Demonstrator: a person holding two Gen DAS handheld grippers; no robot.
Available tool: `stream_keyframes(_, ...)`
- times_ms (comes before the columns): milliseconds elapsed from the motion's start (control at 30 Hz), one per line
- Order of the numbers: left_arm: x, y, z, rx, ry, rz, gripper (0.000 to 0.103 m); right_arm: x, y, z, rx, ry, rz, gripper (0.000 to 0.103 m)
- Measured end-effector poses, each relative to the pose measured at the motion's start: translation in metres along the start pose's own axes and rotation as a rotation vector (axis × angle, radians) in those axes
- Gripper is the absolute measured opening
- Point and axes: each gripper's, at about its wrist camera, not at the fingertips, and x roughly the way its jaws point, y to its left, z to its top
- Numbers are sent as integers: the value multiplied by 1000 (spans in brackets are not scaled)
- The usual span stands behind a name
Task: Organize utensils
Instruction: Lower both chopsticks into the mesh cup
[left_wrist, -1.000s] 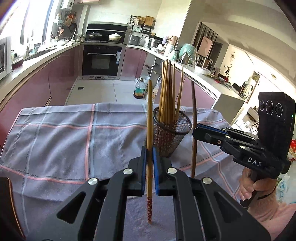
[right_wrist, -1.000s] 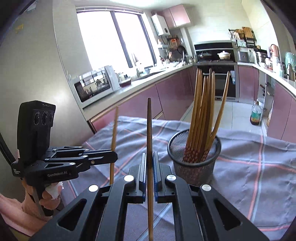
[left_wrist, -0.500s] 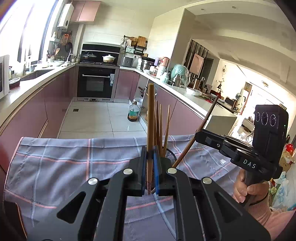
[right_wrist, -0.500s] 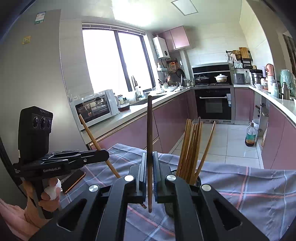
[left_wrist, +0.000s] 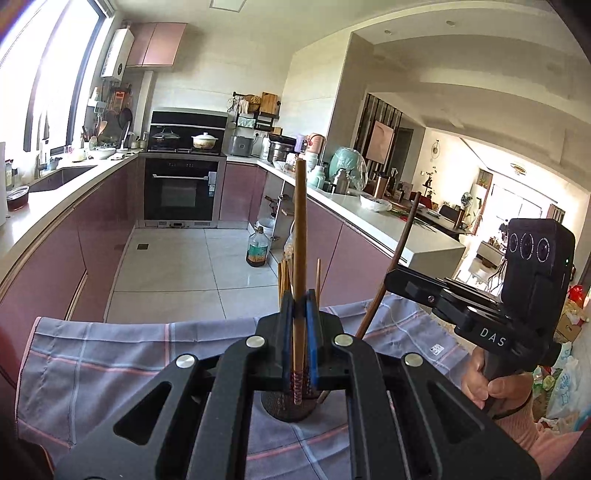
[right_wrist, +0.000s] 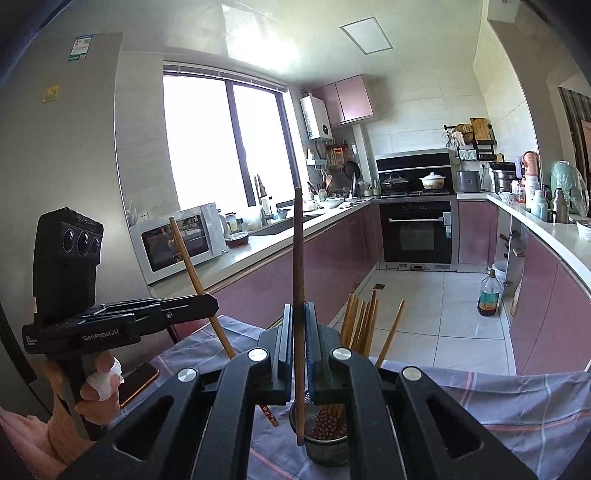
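Note:
My left gripper (left_wrist: 298, 339) is shut on a light bamboo chopstick (left_wrist: 300, 236), held upright with its patterned tip over the mesh utensil holder (left_wrist: 288, 408). My right gripper (right_wrist: 298, 354) is shut on a dark brown chopstick (right_wrist: 297, 258), its lower tip at the rim of the same holder (right_wrist: 327, 448), which holds several chopsticks (right_wrist: 364, 321). In the left wrist view the right gripper (left_wrist: 391, 275) holds the dark chopstick (left_wrist: 397, 254) tilted. In the right wrist view the left gripper (right_wrist: 212, 301) holds the light chopstick (right_wrist: 192, 266) tilted.
A grey checked cloth (left_wrist: 110, 354) covers the table. A phone (right_wrist: 136, 382) lies at the table's left edge. Kitchen counters (left_wrist: 55, 206), an oven (left_wrist: 181, 192) and an oil bottle (left_wrist: 256, 251) on the floor lie beyond.
Both grippers have risen and moved in over the holder, each still gripping its chopstick. The chopstick tips now hang at the holder's mouth, and the holder sits lower in both views.

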Motion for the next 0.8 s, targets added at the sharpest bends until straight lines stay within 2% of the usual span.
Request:
stream_keyframes(400, 37, -10, 10, 22, 44, 15, 7, 12, -20, 7, 33, -10, -24, 5)
stream_keyframes(800, 83, -1, -9, 22, 156, 39, 7, 42, -28, -17, 53, 90, -37, 5)
